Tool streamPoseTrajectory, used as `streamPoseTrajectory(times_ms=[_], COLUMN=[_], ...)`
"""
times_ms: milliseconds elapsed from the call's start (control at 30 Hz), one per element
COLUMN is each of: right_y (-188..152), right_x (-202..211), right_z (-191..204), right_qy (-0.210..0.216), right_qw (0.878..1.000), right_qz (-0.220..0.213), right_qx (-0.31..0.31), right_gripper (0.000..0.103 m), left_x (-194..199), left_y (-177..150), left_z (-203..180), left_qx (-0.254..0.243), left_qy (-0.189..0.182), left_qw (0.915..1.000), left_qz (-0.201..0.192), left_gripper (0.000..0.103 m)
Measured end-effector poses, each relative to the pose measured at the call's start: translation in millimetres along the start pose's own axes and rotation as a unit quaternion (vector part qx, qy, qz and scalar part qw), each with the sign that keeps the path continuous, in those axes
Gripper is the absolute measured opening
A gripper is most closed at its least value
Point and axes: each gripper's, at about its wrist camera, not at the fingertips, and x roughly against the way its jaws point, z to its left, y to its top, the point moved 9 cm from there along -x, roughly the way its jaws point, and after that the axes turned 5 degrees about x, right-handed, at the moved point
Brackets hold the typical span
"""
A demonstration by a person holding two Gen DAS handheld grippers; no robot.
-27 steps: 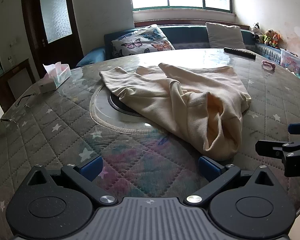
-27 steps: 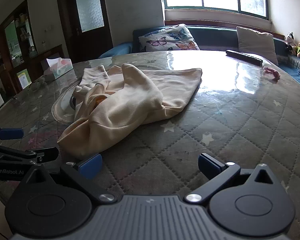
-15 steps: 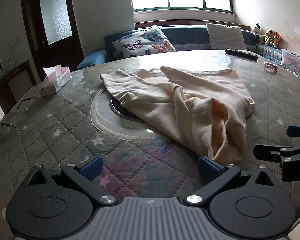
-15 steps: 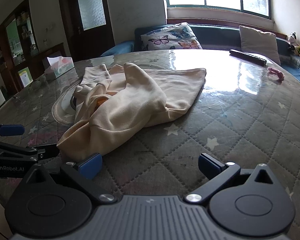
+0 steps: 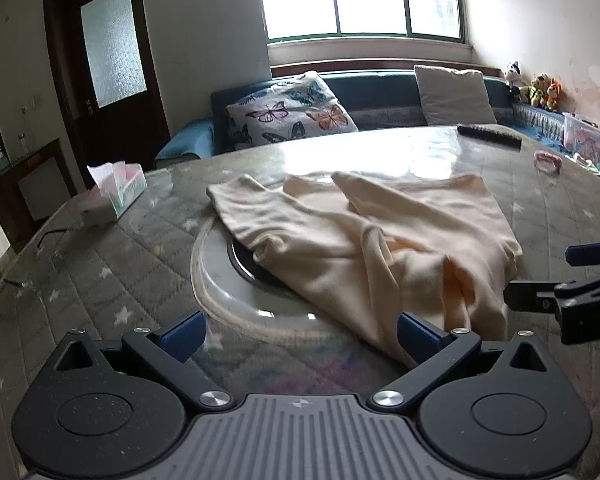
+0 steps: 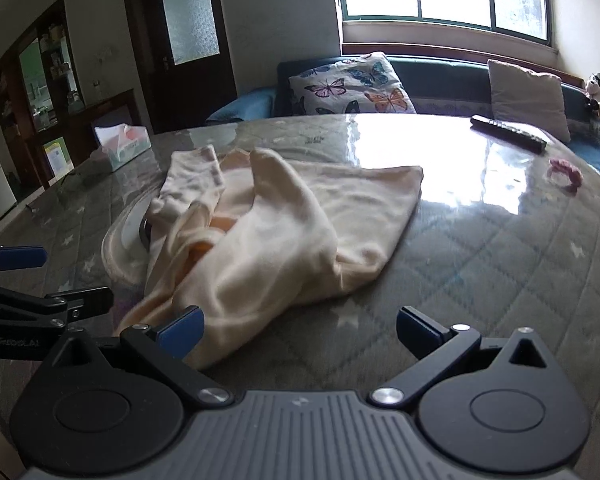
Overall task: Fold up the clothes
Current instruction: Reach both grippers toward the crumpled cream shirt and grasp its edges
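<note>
A cream garment (image 5: 380,240) lies crumpled on the round table, partly over the inset turntable; it also shows in the right wrist view (image 6: 276,236). My left gripper (image 5: 300,334) is open and empty, low over the table, with its right fingertip at the garment's near hem. My right gripper (image 6: 300,328) is open and empty, its left fingertip over the garment's near edge. Each gripper shows at the side of the other's view: the right one (image 5: 572,280) and the left one (image 6: 40,280).
The table (image 6: 500,264) has a grey star-quilted cover under glass. On it are a tissue box (image 5: 114,194), a remote control (image 6: 508,132) and a pink hair tie (image 6: 566,174). A sofa with cushions stands behind the table under the window.
Both grippers have moved forward towards the garment's near edge, which now sits closer to the fingertips. Both stay open. The garment has not moved.
</note>
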Motion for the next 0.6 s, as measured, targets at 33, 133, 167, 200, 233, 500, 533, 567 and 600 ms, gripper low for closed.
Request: streamPoseTrajectory(times_ms=[33,133,167,200,233,500,533,567,600], right_y=[4.7,22.7,28.1,33.7,39.1,85.5,91.1,96.3,100.3], right_x=[-1.9,-10.1,-13.3,-17.4,-22.3,-74.3,-81.7,-89.3,-97.2], right_z=[-0.8,-4.3,-4.8,-4.6,-4.0,10.3,14.6,18.3,22.5], right_qy=[0.000,-0.004,-0.005,-0.005,-0.003,0.022,0.025,0.028,0.032], right_qw=[1.000,1.000,1.000,1.000,1.000,0.998,0.998,0.997,0.997], right_qz=[-0.001,-0.005,-0.006,-0.006,-0.005,0.007,0.007,0.007,0.010], right_qx=[0.004,0.013,0.016,0.020,0.025,0.055,0.061,0.068,0.075], right_gripper=[0.103,0.102,0.101,0.099,0.097,0.077,0.076,0.072,0.070], left_x=[-1.1,-6.3,-8.4,-10.3,-13.1,-25.6,-27.3,-28.3,-29.8], left_y=[2.5,6.3,6.5,6.1,5.3,3.1,4.0,4.7,5.5], left_z=[1.1,6.4,8.5,10.5,13.1,35.3,38.7,41.3,44.3], left_qx=[0.000,0.007,0.010,0.012,0.015,0.037,0.040,0.042,0.044], left_qy=[0.000,0.000,0.001,0.001,0.001,0.005,0.006,0.006,0.006], left_qw=[1.0000,1.0000,1.0000,0.9999,0.9999,0.9992,0.9990,0.9989,0.9988], left_qz=[-0.002,-0.003,-0.002,-0.001,0.002,0.017,0.017,0.018,0.018], left_gripper=[0.103,0.102,0.102,0.102,0.102,0.102,0.102,0.102,0.102])
